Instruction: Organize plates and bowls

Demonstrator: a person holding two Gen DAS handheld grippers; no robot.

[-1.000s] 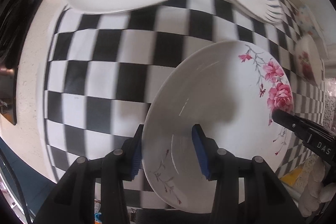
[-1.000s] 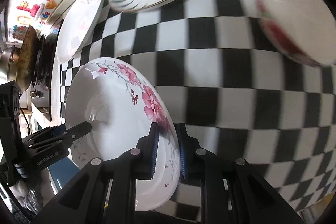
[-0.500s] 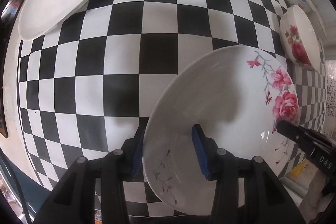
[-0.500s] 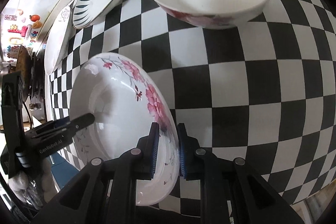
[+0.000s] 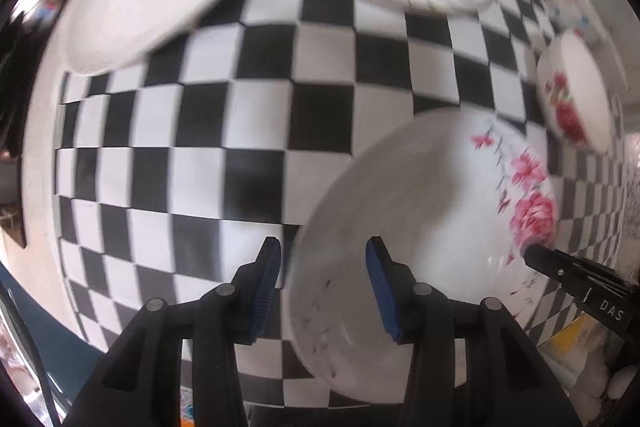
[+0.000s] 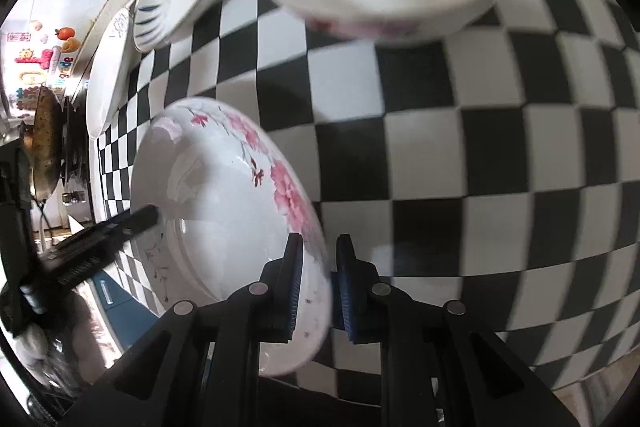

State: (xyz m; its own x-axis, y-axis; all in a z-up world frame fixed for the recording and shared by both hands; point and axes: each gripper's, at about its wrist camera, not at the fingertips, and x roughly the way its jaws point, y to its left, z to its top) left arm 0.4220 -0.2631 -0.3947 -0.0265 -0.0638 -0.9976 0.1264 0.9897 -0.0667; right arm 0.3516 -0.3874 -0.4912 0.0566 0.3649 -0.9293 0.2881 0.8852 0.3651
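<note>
White "DAS" lettering marks the right tool (image 5: 536, 253) clamping the floral plate (image 5: 420, 211); left tool (image 5: 322, 283) straddles its rim, grip unclear.

Your two wrist cameras look steeply down, close over the checkered bench (image 5: 192, 155), from opposite sides of the floral plate (image 5: 420, 211) (image 6: 224, 211) both views share.
</note>
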